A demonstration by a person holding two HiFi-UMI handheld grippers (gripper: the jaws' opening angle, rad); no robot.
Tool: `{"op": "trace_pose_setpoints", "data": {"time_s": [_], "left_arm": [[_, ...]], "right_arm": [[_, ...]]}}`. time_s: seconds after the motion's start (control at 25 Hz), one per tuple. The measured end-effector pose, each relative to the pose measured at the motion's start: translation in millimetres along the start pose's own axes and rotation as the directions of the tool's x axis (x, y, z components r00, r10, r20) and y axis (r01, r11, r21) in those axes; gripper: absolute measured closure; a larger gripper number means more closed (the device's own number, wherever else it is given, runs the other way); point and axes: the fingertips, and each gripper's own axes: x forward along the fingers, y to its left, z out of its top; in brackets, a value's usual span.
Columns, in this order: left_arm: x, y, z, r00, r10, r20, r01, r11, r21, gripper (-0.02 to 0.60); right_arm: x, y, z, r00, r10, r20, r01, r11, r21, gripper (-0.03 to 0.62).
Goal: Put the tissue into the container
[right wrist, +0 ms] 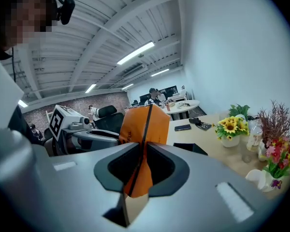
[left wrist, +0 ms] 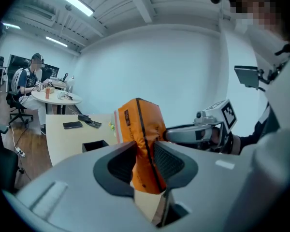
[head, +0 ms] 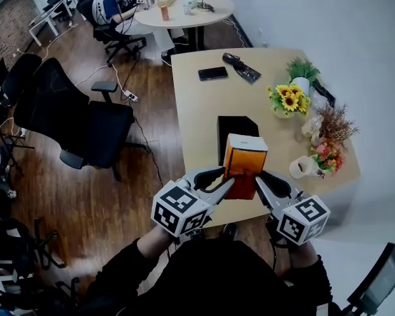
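An orange tissue pack (head: 245,162) hangs above the near end of the beige table (head: 197,110), pinched from both sides. My left gripper (head: 228,178) is shut on the pack's left edge, and my right gripper (head: 259,180) is shut on its right edge. In the left gripper view the pack (left wrist: 141,134) is squeezed between the dark pads (left wrist: 117,164); the right gripper view shows the pack's seam (right wrist: 144,129) caught between that gripper's pads (right wrist: 160,164). The black open container (head: 234,127) stands on the table just beyond the pack, its near part hidden behind it.
On the table lie a black phone (head: 212,73) and a dark object (head: 242,66). Along its right side stand sunflowers (head: 289,100), a green plant (head: 303,71), dried flowers (head: 330,137) and a white mug (head: 304,167). Black office chairs (head: 85,127) stand left; a person sits at a round table (head: 184,8).
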Motion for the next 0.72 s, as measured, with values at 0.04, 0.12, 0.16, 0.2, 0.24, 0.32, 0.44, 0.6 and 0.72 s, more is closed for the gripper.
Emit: {"op": "trace_pose_setpoints", "data": {"time_s": [0.04, 0.12, 0.16, 0.2, 0.24, 0.32, 0.44, 0.6, 0.72], "left_arm": [[3, 3, 2, 1.0, -0.001, 0.0, 0.001, 1.0, -0.003, 0.488], [10, 9, 4, 1.0, -0.004, -0.005, 0.004, 1.0, -0.008, 0.486], [13, 13, 5, 1.0, -0.006, -0.01, 0.005, 1.0, -0.012, 0.486], [16, 18, 6, 1.0, -0.009, -0.017, 0.008, 1.0, -0.017, 0.486], [19, 22, 6, 1.0, -0.014, -0.025, 0.013, 1.0, -0.024, 0.486], [24, 32, 7, 0.998, -0.032, -0.046, 0.03, 0.998, -0.046, 0.488], [33, 46, 8, 0.996, -0.056, -0.069, 0.05, 0.995, -0.082, 0.489], [47, 66, 6, 0.993, -0.082, -0.087, 0.068, 0.987, -0.149, 0.491], [58, 84, 3, 0.991, -0.095, -0.099, 0.071, 0.972, -0.225, 0.491]], "right_arm": [[2, -4, 2, 1.0, 0.002, -0.005, -0.002, 1.0, 0.0, 0.542], [8, -11, 4, 1.0, 0.0, -0.016, 0.0, 1.0, -0.013, 0.542], [12, -15, 5, 1.0, -0.004, -0.02, 0.004, 1.0, -0.019, 0.542], [16, -18, 6, 1.0, -0.009, -0.025, 0.009, 1.0, -0.02, 0.542], [20, -21, 7, 0.999, -0.015, -0.03, 0.014, 1.0, -0.016, 0.542], [28, -27, 8, 0.999, -0.024, -0.042, 0.024, 1.0, 0.001, 0.542], [41, -36, 9, 0.997, -0.042, -0.062, 0.044, 0.999, 0.023, 0.542], [57, -51, 9, 0.993, -0.069, -0.1, 0.073, 0.997, 0.037, 0.543], [74, -64, 7, 0.989, -0.065, -0.133, 0.075, 0.994, 0.074, 0.543]]}}
